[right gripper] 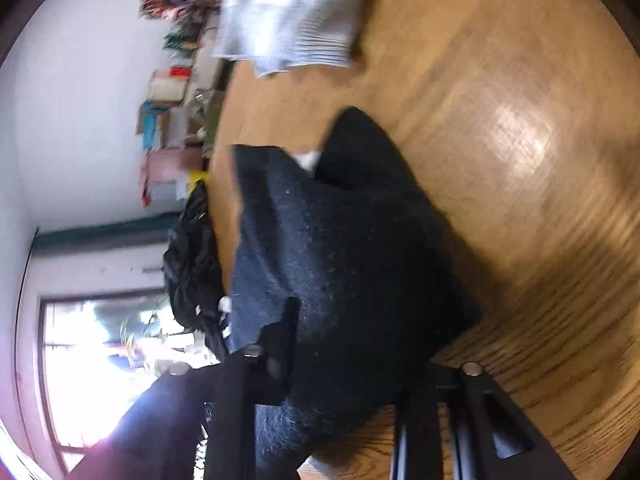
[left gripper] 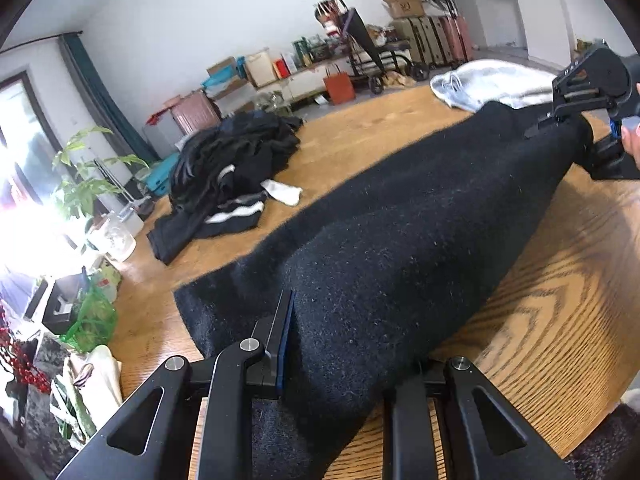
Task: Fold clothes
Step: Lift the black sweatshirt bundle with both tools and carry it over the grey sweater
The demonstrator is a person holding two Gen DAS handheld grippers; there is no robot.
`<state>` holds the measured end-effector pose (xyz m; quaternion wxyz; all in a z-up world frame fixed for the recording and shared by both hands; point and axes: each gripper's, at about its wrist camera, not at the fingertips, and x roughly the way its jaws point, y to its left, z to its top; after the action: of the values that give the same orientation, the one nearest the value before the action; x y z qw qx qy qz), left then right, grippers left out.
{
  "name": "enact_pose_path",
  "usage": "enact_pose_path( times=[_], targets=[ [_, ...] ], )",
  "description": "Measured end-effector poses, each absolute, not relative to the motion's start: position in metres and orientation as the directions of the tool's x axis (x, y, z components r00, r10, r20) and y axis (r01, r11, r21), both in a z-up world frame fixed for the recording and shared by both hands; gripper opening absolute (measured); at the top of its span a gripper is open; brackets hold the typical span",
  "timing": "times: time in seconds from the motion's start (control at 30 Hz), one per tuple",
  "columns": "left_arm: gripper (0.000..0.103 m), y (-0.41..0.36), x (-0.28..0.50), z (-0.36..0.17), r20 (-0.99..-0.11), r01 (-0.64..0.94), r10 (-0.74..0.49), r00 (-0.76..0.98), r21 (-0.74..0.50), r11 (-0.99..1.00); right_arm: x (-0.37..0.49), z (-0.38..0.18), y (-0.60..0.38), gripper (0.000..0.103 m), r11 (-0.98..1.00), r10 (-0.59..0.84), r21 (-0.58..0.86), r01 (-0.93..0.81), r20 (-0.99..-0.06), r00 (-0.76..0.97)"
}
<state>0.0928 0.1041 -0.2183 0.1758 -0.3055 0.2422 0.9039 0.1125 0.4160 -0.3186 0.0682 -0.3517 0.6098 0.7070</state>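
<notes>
A black fuzzy garment [left gripper: 400, 232] stretches across the wooden table [left gripper: 560, 280] between both grippers. My left gripper [left gripper: 344, 344] is shut on its near end; one finger [left gripper: 282, 332] shows, the other is hidden under the cloth. The right gripper [left gripper: 576, 120] is seen at the far right, clamped on the garment's other end. In the right wrist view my right gripper [right gripper: 348, 344] is shut on the black garment [right gripper: 340, 240], which bunches up over the table [right gripper: 520, 140].
A pile of dark clothes [left gripper: 232, 168] with white stripes lies at the table's left. A folded grey-white garment [left gripper: 488, 84] lies at the far edge, also in the right wrist view [right gripper: 292, 12]. Plants, bags and boxes stand beyond the table.
</notes>
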Motion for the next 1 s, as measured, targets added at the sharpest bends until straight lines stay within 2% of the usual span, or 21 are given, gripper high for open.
enact_pose_path(
  times=[0.3, 0.43, 0.53, 0.83, 1.0],
  targets=[
    [0.022, 0.113, 0.138, -0.151, -0.47, -0.483, 0.322, -0.822, 0.274, -0.831, 0.161, -0.195, 0.423, 0.023, -0.422, -0.201, 0.83, -0.366, -0.479, -0.855],
    [0.022, 0.128, 0.125, -0.122, -0.447, -0.519, 0.385, -0.808, 0.23, -0.823, 0.178, -0.147, 0.426, 0.023, -0.496, -0.127, 0.804, -0.328, -0.441, -0.888],
    [0.022, 0.156, 0.098, -0.102, -0.439, -0.545, 0.409, -0.8, 0.249, -0.801, 0.182, -0.12, 0.431, 0.023, -0.54, -0.073, 0.781, -0.315, -0.416, -0.906],
    [0.021, 0.254, -0.018, -0.063, -0.32, -0.519, 0.439, -0.84, 0.236, -0.822, 0.092, -0.084, 0.514, 0.022, -0.626, -0.018, 0.729, -0.276, -0.368, -0.93],
    [0.021, 0.342, -0.072, -0.06, -0.177, -0.482, 0.449, -0.876, 0.292, -0.826, 0.029, -0.035, 0.571, 0.022, -0.757, 0.05, 0.624, -0.194, -0.24, -0.969]
  ],
)
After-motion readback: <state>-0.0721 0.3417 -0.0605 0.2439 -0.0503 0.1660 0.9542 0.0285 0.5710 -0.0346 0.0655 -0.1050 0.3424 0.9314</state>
